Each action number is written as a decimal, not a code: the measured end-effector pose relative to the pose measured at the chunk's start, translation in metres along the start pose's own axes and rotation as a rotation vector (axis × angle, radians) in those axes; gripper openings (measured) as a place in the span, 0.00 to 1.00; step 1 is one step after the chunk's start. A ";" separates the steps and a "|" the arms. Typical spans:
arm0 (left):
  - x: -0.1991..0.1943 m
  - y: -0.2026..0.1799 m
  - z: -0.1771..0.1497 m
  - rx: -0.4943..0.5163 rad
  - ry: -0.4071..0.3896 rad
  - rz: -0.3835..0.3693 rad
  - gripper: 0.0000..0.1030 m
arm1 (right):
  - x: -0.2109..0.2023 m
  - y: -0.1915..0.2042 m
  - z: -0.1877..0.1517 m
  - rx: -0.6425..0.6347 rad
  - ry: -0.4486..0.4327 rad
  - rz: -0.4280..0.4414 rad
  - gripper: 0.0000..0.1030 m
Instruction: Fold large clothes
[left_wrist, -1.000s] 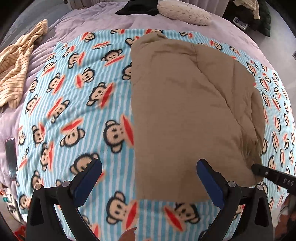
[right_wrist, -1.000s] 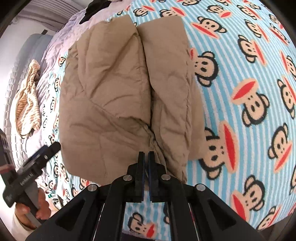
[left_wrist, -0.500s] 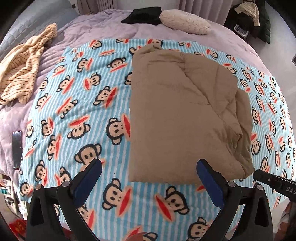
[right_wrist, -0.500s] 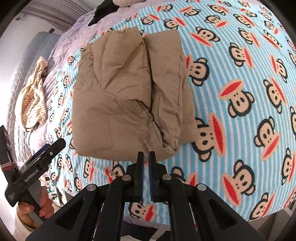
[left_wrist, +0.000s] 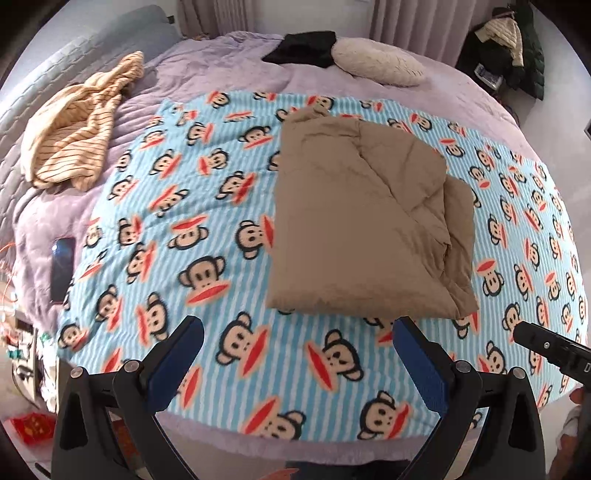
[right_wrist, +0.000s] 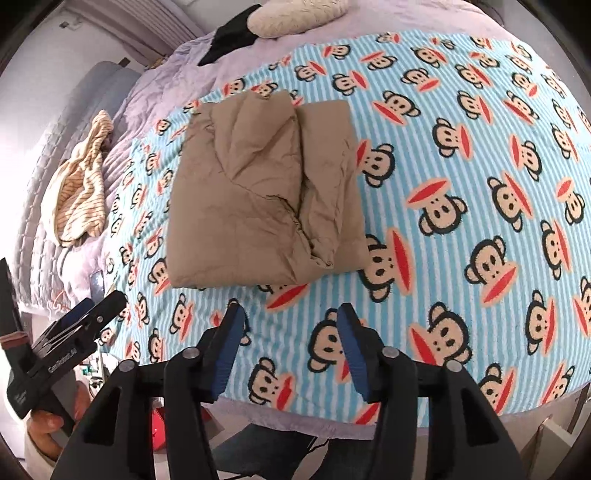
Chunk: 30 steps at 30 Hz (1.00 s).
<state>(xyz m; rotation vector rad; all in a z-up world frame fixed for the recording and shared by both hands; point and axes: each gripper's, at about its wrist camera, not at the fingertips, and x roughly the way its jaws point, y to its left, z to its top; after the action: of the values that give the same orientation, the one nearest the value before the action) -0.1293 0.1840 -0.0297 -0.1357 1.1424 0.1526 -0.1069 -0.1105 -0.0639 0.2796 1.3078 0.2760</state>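
On monkey blanket: folded tan garment; both tools gaping.

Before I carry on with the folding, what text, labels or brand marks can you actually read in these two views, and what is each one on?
"GenRobot.AI": white print on the side of the left hand-held gripper, seen in the right wrist view.
"D": the only letter in view of white print on the right hand-held gripper, cut off at the left wrist view's edge.
The monkey-print blanket and folded tan garment show no text.
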 end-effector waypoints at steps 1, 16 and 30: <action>-0.005 0.001 -0.002 -0.004 -0.004 0.000 0.99 | -0.002 0.003 -0.001 -0.007 -0.006 0.002 0.57; -0.037 0.018 0.029 0.081 -0.071 -0.006 0.99 | -0.030 0.046 0.001 -0.052 -0.137 -0.098 0.86; -0.049 0.044 0.063 0.077 -0.101 -0.024 0.99 | -0.046 0.105 0.022 -0.069 -0.274 -0.219 0.88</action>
<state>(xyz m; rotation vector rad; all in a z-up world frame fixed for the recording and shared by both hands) -0.1009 0.2361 0.0394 -0.0722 1.0439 0.0931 -0.1010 -0.0302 0.0203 0.1089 1.0446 0.0929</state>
